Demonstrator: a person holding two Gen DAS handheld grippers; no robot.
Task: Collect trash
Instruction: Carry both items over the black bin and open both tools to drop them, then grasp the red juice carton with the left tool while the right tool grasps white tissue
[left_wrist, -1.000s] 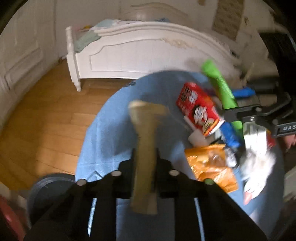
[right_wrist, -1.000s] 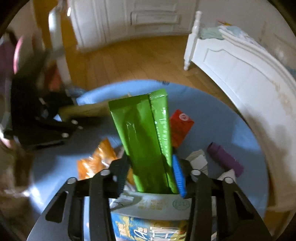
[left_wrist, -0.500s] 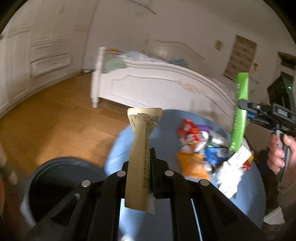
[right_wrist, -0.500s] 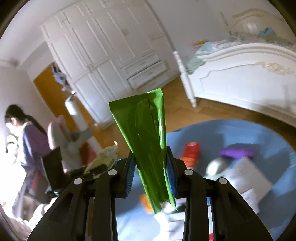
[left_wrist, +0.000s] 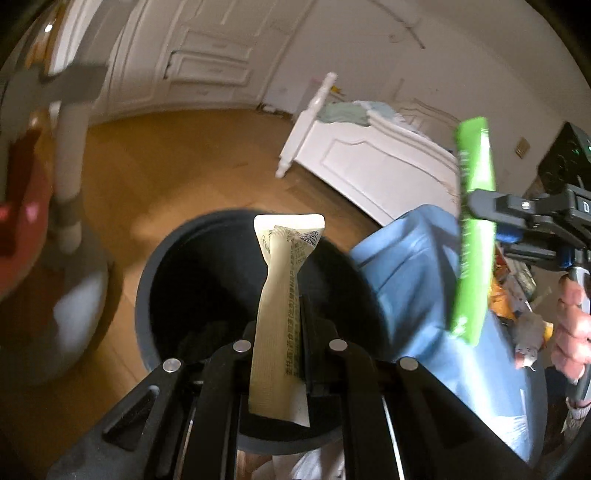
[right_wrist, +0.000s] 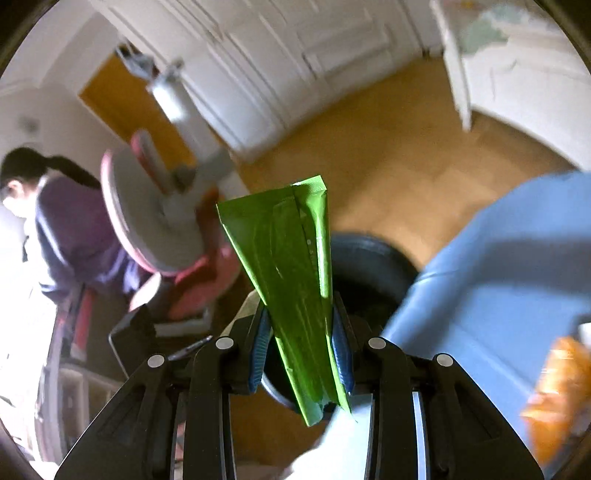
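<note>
White bed frame (left_wrist: 369, 162) stands on wood floor (left_wrist: 177, 162), w/ bedding (left_wrist: 347, 112) piled on top. White wardrobe doors (left_wrist: 207, 62) line the back wall. Blue cloth (left_wrist: 417, 280) covers the table on the right. Person in a purple top (right_wrist: 74, 229), dark ponytail, sits at far left, next to a blurred grey and red stand (right_wrist: 159, 206).

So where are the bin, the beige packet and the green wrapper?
bin (left_wrist: 147, 291), left wrist view, left rim.
beige packet (left_wrist: 280, 295), left wrist view, middle.
green wrapper (right_wrist: 295, 280), right wrist view, middle.
</note>
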